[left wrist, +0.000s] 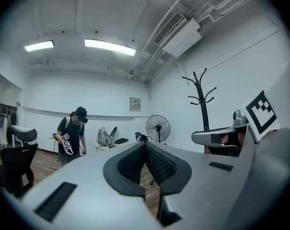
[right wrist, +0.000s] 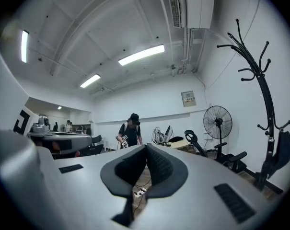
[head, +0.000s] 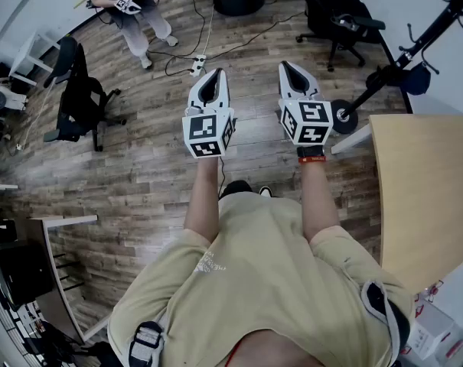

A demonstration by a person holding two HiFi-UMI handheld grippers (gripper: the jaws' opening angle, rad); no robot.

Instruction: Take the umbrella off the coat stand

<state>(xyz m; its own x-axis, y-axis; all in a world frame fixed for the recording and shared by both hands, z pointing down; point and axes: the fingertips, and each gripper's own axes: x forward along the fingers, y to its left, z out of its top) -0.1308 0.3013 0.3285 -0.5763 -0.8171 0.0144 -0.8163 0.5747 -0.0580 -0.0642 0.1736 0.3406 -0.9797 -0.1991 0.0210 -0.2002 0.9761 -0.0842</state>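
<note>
The black coat stand rises at the far right, against the white wall. A dark folded umbrella hangs from it low down; in the right gripper view the umbrella hangs on a lower hook of the stand. The stand also shows in the left gripper view, far off. My left gripper and right gripper are held out level side by side, well short of the stand. Both are shut, jaws together, with nothing between them.
A light wooden table stands at my right. A pedestal fan is beside the stand. Black office chairs stand left and far ahead. A person stands far left. Cables and a power strip lie on the wood floor.
</note>
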